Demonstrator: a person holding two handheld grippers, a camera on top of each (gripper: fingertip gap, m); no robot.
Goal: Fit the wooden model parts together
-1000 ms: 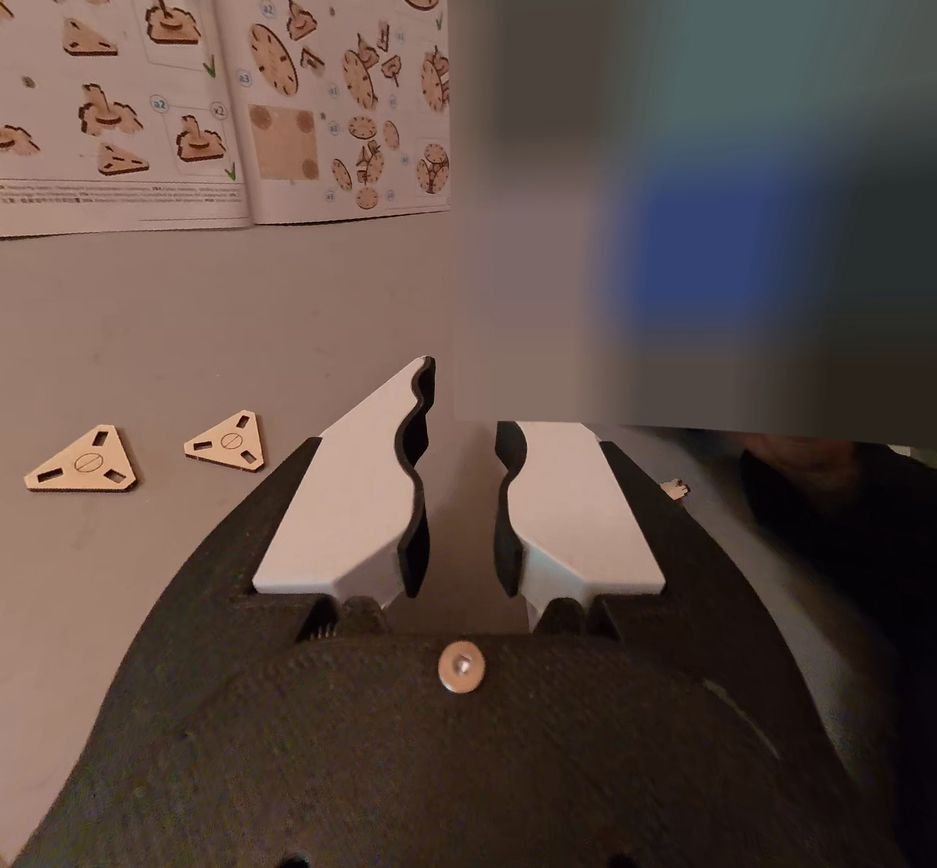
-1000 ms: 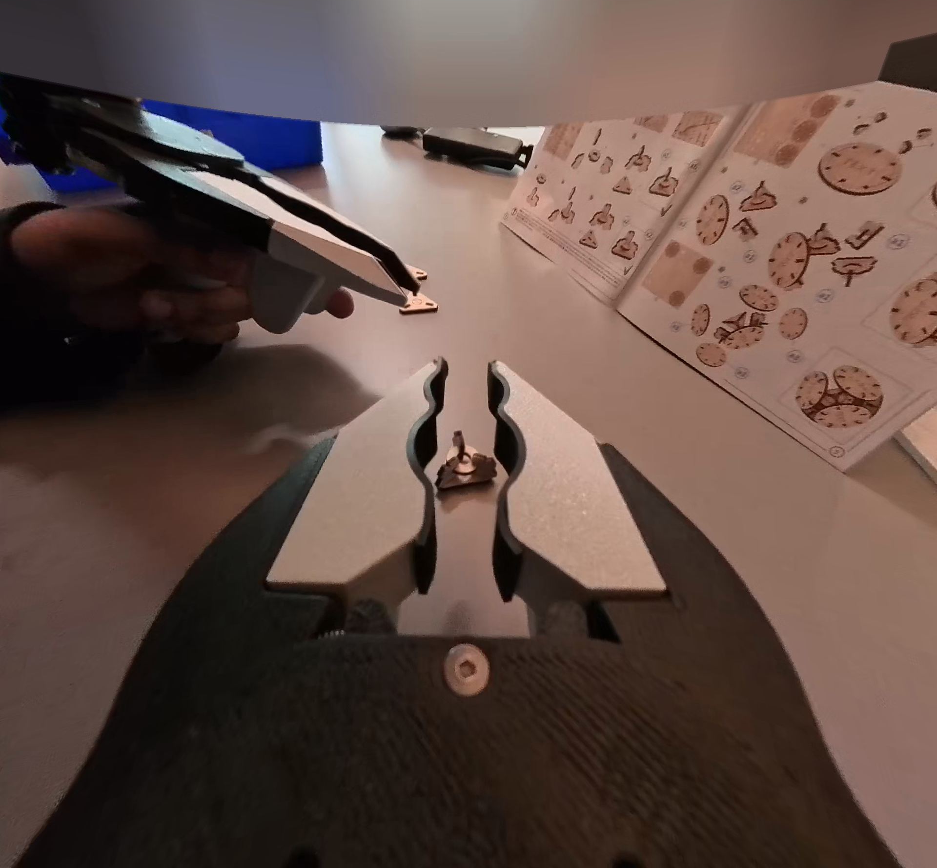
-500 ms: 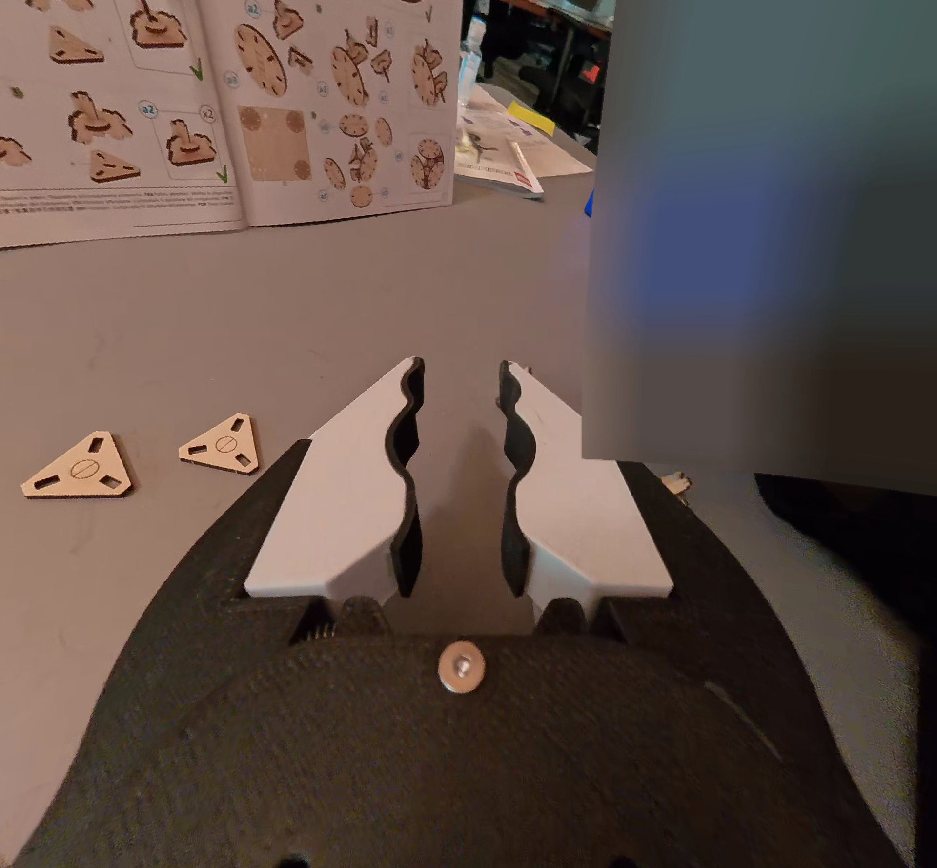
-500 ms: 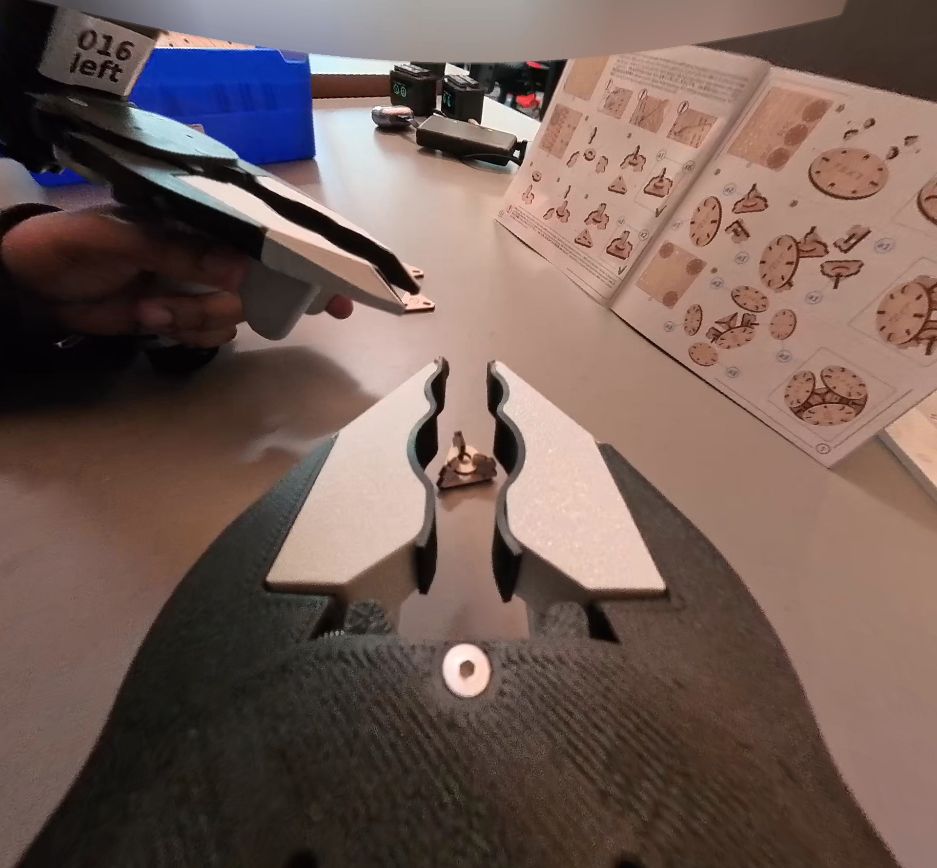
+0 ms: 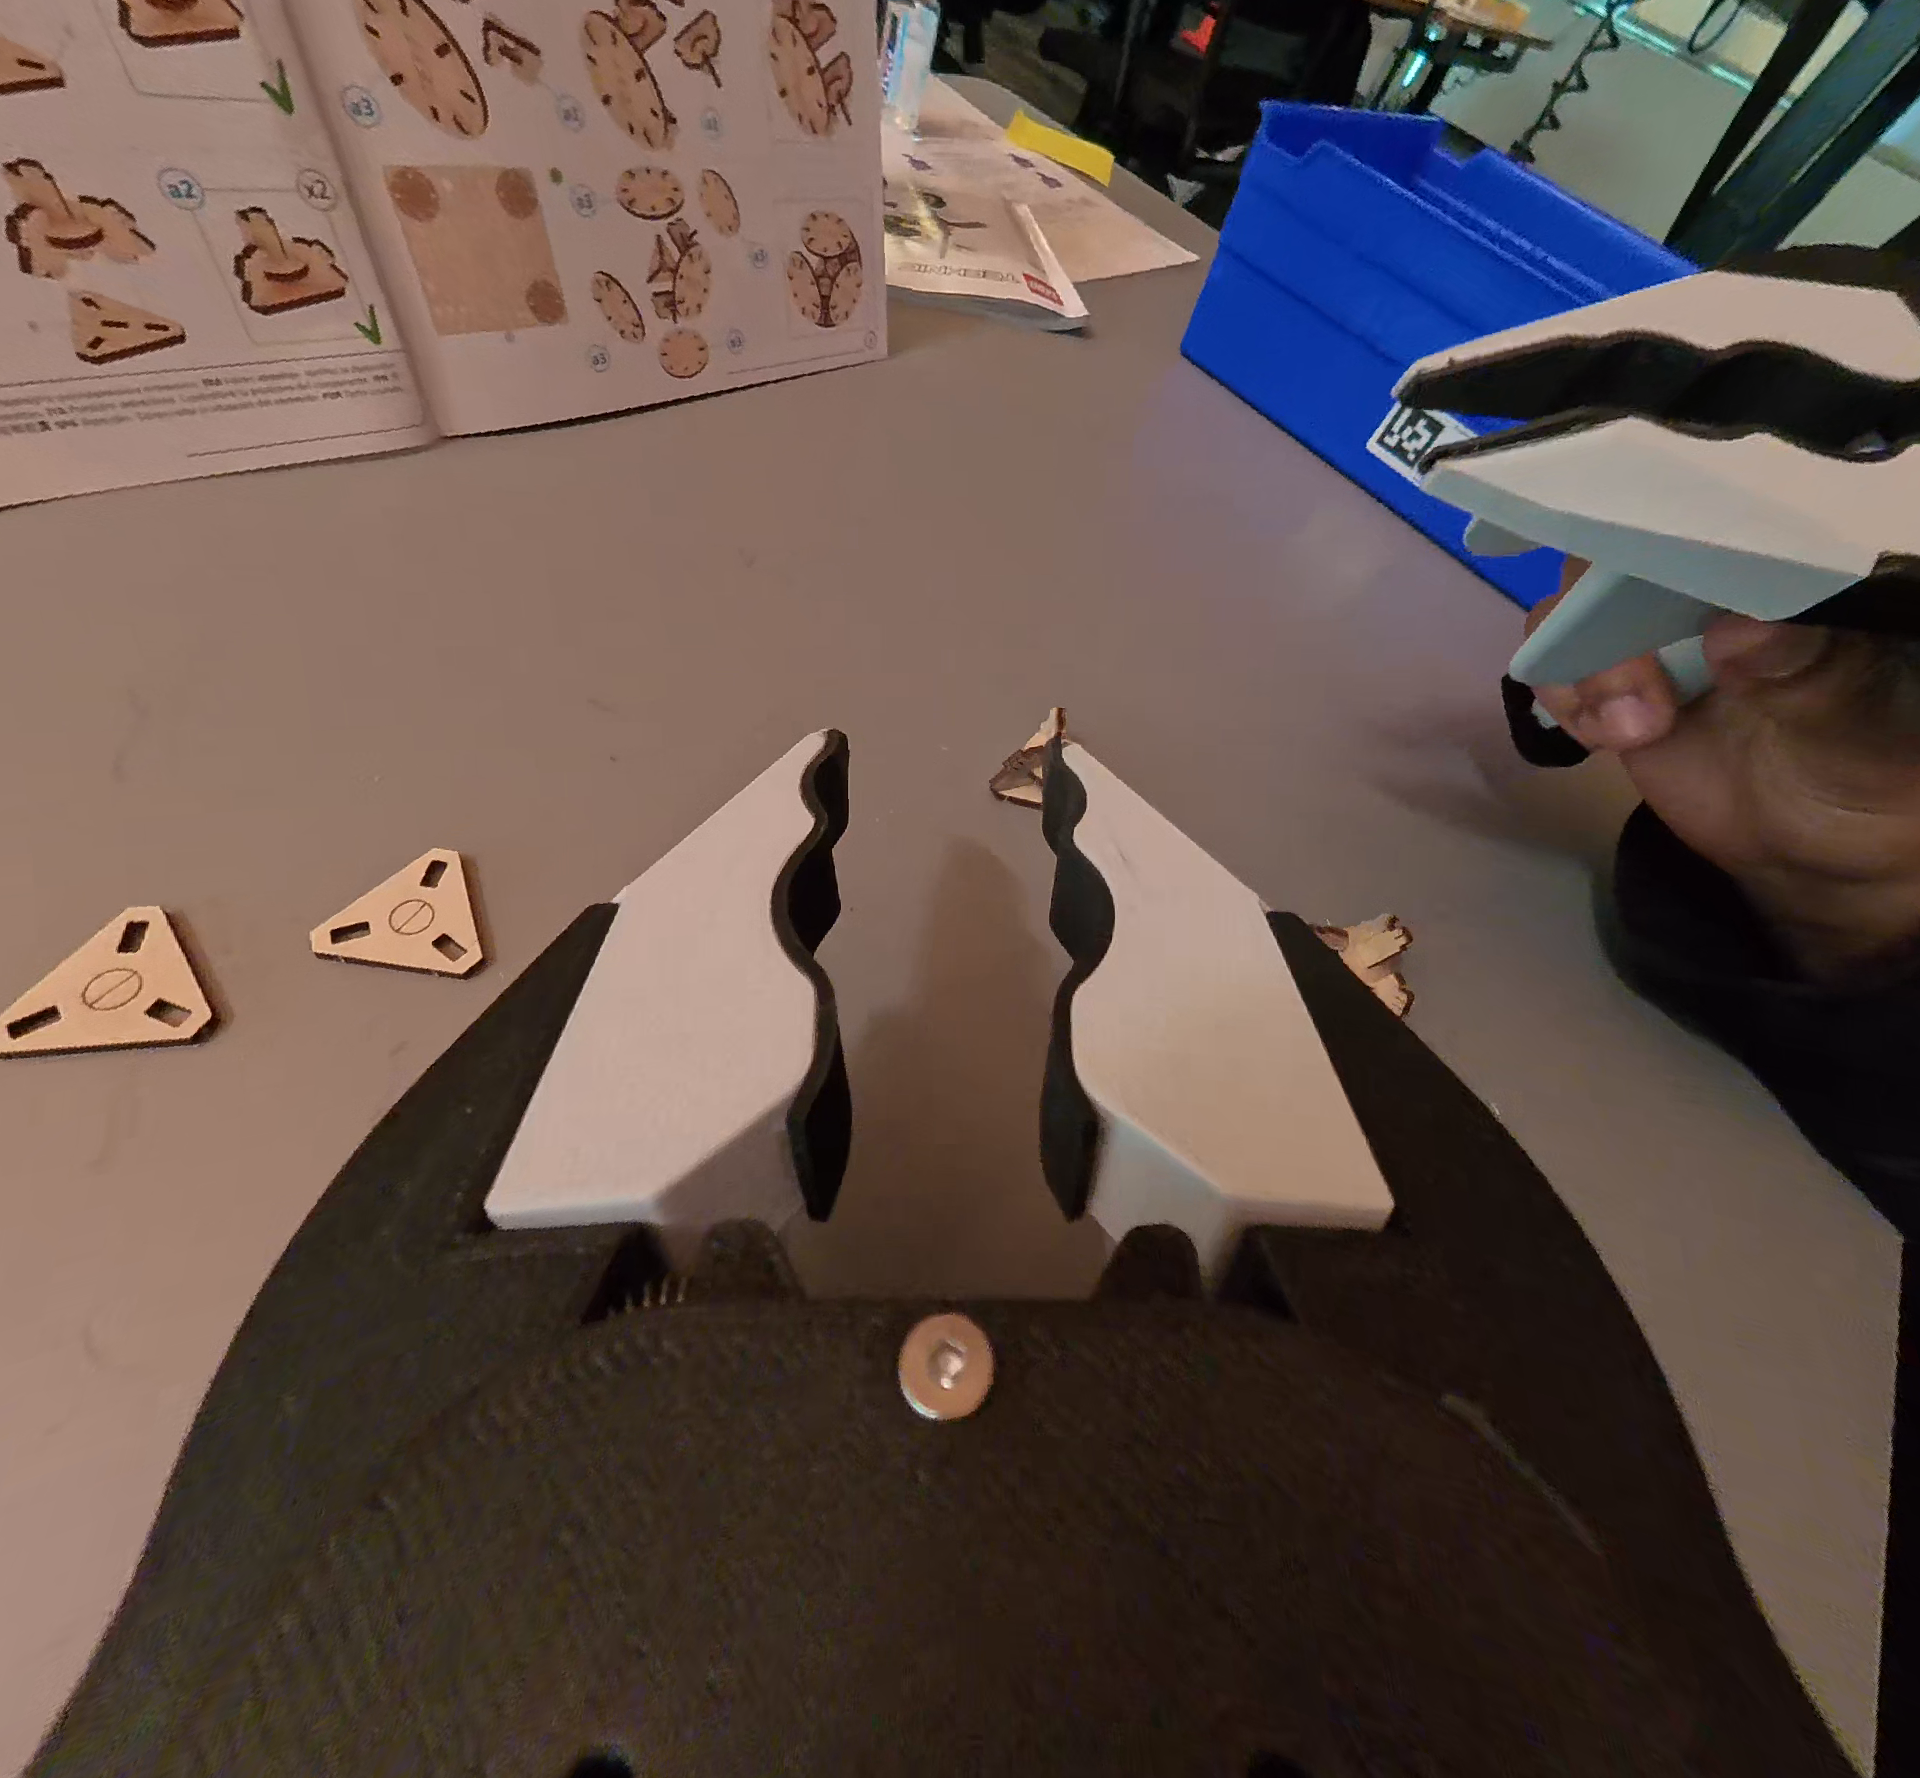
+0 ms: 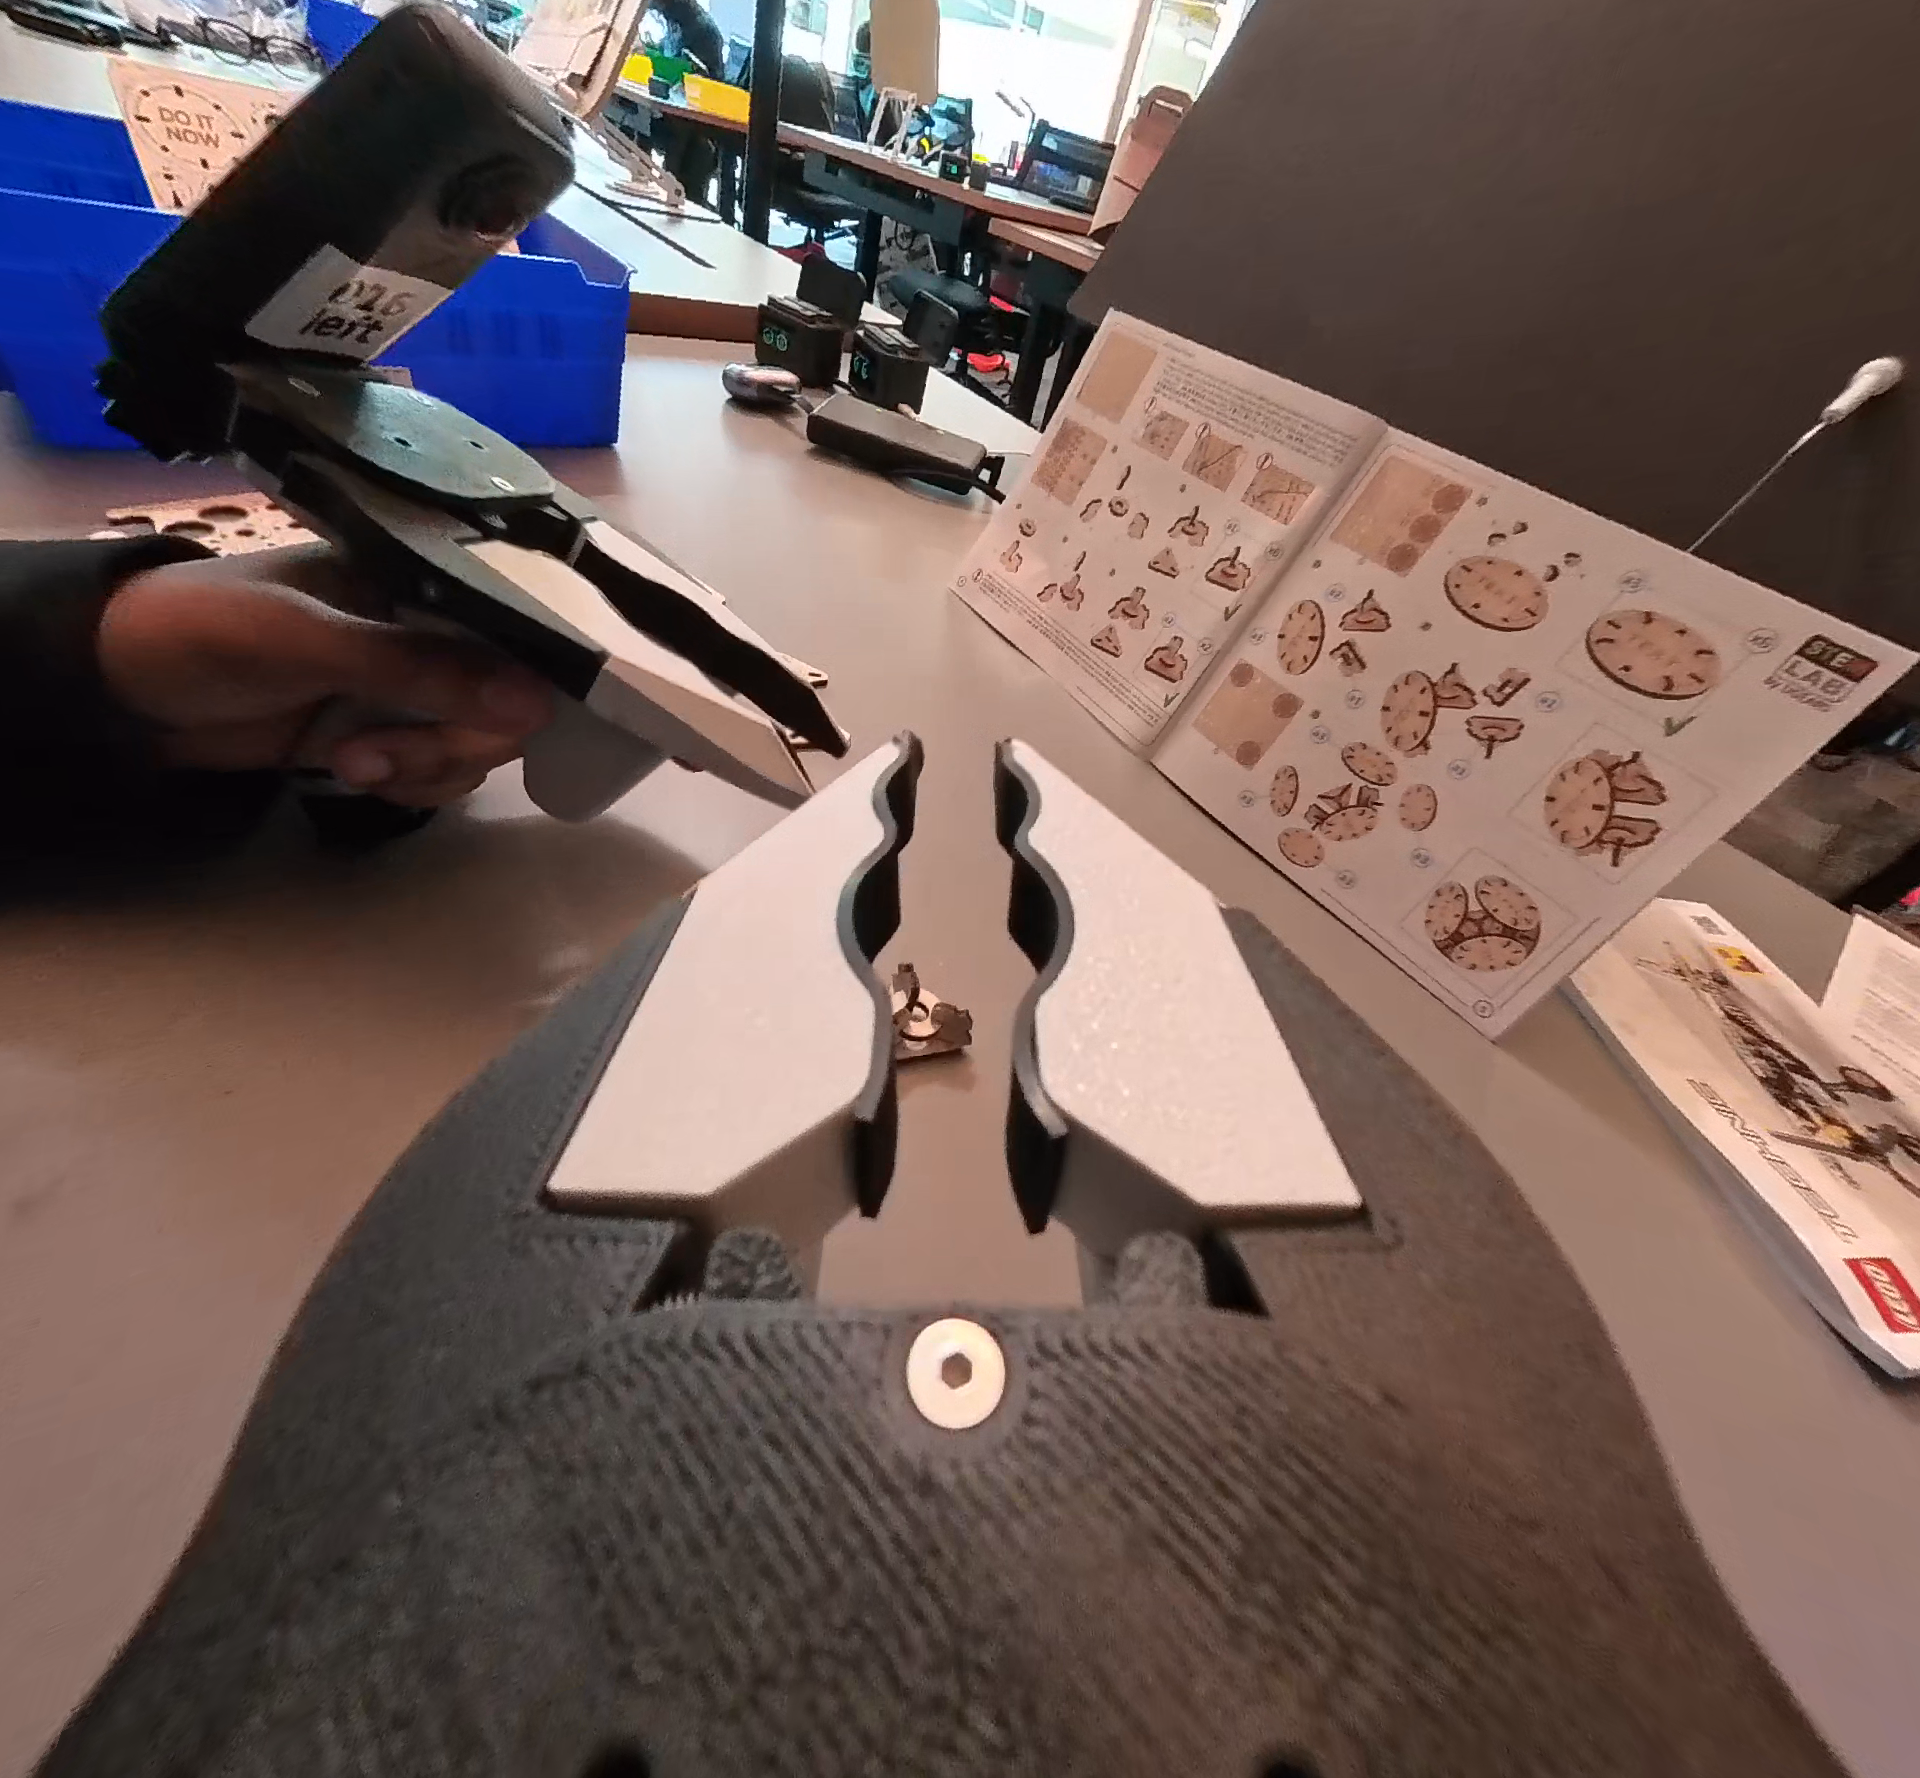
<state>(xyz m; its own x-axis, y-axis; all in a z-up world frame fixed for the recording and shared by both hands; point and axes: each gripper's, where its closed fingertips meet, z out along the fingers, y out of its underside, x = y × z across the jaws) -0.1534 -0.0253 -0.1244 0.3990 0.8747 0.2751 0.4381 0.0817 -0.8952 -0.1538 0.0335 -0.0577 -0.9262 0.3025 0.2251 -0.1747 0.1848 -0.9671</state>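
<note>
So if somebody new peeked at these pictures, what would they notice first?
Probably the two grey-and-black claws, the left claw and the right claw, both open above the grey table. Then the big instruction booklet standing open at the back, and a tiny wooden piece lying between the right claw's fingers.

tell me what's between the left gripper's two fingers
Nothing: the left gripper is open over bare table, per the left wrist view. A small wooden piece sits by its right fingertip, outside the gap.
</note>
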